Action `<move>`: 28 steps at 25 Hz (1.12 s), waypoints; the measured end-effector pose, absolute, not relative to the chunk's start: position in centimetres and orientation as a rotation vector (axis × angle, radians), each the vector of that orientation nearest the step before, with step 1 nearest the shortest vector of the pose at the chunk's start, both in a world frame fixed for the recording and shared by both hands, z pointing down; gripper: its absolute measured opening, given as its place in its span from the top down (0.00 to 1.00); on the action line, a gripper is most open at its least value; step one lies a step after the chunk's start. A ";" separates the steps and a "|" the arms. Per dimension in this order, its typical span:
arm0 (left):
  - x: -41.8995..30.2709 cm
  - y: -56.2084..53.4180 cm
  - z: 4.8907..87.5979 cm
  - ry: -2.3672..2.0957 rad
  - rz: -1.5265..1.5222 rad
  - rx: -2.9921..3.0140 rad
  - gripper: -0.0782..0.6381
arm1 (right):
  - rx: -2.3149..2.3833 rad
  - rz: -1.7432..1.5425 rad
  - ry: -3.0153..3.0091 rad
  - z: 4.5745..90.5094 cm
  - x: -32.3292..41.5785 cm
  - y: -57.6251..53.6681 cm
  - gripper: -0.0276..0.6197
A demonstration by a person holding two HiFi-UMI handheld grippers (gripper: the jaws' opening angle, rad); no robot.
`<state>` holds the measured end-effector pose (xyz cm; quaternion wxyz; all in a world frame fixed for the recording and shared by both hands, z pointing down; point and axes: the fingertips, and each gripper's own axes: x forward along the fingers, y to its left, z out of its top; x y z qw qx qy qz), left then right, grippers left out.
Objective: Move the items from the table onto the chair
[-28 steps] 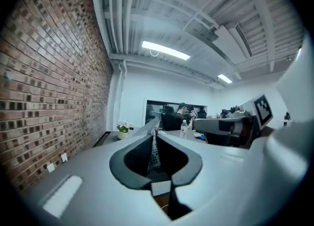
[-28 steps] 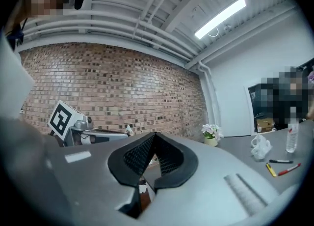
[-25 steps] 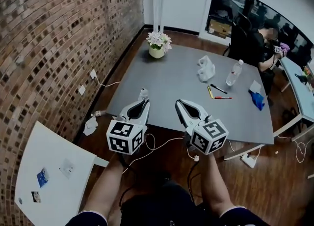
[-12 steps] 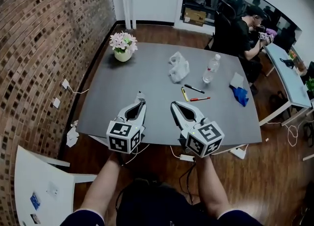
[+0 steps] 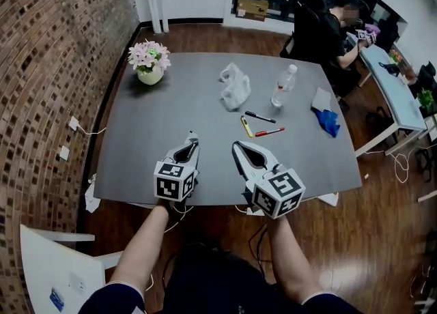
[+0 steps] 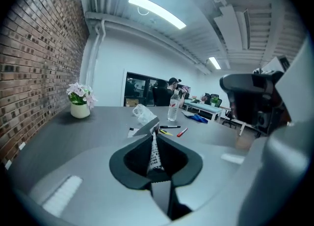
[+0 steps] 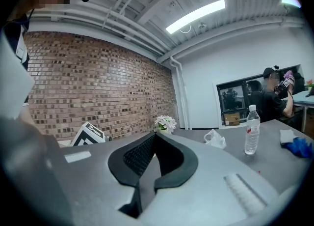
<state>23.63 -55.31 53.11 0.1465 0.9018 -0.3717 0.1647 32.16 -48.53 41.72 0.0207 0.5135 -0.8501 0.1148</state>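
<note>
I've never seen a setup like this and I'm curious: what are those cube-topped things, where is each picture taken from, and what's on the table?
A person holds a two-jaw tool in each hand; the marker cubes belong to them. One picture comes from a head camera looking down; the other two from cameras riding on each tool. The left tool is closed on a small flat packet; the right tool is shut and empty. On the table: a flower pot, a water bottle, a plastic bag, a black pen, a red pen, a yellow marker and a blue cloth.
</note>
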 end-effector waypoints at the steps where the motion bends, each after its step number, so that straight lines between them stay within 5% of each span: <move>1: 23.7 -55.6 54.2 -1.063 0.501 2.583 0.84 | 1.594 0.366 -2.629 42.1 32.2 -48.6 0.95; 13: 25.9 -58.7 62.4 -1.008 0.698 2.518 0.83 | 1.641 0.469 -2.500 46.1 34.4 -49.0 0.95; 19: 26.8 -58.3 64.8 -0.940 0.739 2.489 0.65 | 1.647 0.511 -2.462 47.4 34.8 -48.7 0.95; 28: 26.3 -57.4 61.0 -1.018 0.667 2.540 0.63 | 1.618 0.486 -2.505 46.5 34.6 -48.0 0.95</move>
